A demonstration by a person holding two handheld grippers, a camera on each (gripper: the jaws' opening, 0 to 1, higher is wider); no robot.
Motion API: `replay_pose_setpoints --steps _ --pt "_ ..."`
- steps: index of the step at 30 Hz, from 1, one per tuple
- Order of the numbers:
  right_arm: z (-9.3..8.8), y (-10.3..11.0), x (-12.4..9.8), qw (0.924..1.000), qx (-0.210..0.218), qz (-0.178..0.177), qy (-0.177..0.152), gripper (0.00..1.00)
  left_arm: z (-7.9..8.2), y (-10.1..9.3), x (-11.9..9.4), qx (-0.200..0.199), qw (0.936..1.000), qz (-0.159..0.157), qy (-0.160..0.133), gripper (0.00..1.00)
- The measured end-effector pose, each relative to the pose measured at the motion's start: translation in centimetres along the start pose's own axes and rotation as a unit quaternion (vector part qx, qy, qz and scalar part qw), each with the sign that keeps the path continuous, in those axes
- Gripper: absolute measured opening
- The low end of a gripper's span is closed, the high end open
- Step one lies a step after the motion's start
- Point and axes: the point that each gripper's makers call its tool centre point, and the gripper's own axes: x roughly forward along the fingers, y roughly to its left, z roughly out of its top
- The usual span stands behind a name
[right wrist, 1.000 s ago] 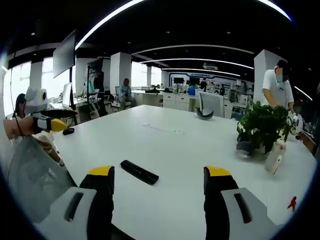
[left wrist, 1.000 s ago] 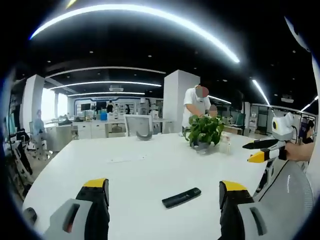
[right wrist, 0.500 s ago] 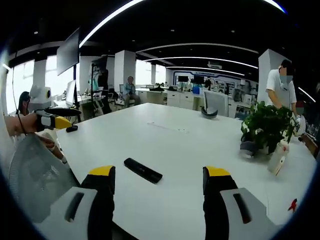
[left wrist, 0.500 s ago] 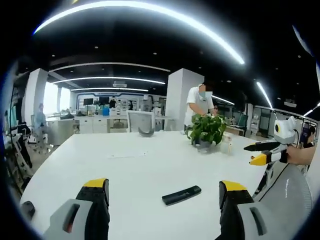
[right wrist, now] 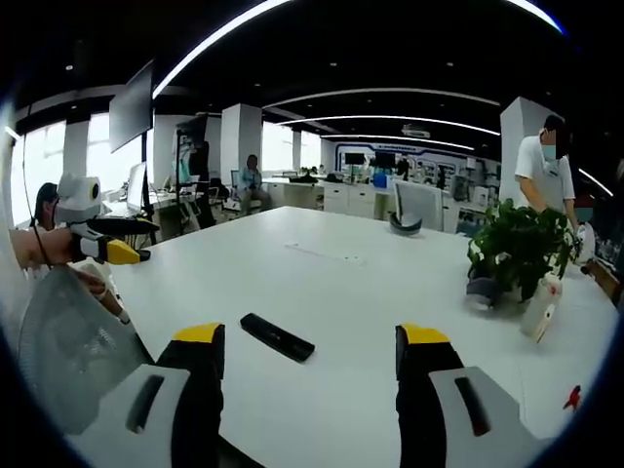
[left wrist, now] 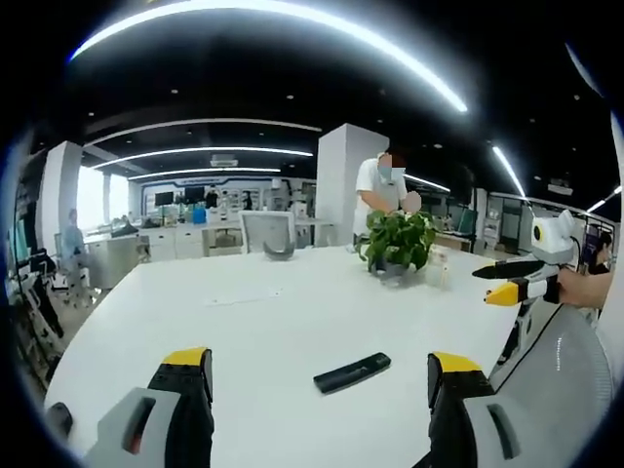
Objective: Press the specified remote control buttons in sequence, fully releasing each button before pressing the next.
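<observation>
A slim black remote control (left wrist: 352, 371) lies flat on the white table (left wrist: 273, 322), near its front edge. In the left gripper view my left gripper (left wrist: 320, 390) stands open just short of the remote, its yellow-tipped jaws wide apart on either side of it. The right gripper view has the same remote (right wrist: 277, 336) ahead of my right gripper (right wrist: 310, 359), which is open with nothing between its jaws. The right gripper (left wrist: 509, 283) also enters the left gripper view from the right. The left gripper (right wrist: 115, 242) enters the right gripper view from the left.
A potted green plant (left wrist: 397, 244) and a small white bottle (right wrist: 536, 307) stand further back on the table. A grey mesh chair back (left wrist: 570, 385) is close to the table edge. A standing person (left wrist: 381, 190) and office desks lie behind.
Both views have shifted slightly with my hands. The remote has not moved on the table, and both grippers stay open.
</observation>
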Motion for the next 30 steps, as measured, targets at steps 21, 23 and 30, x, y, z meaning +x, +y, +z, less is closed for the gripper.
replay_pose_setpoints --steps 21,23,30 --pt "0.9 -0.6 -0.6 0.9997 0.002 -0.017 -0.019 0.73 -1.5 -2.0 1.3 0.002 0.9947 -0.093 0.044 1.00" --pt "0.9 -0.8 -0.6 0.9996 0.003 -0.019 -0.019 0.73 -2.5 -2.3 1.8 0.045 0.9900 -0.108 0.079 1.00" --pt "0.8 -1.0 -0.6 0.9996 0.006 -0.025 -0.013 0.73 -4.3 -3.4 3.4 0.107 0.9729 -0.155 0.134 1.00"
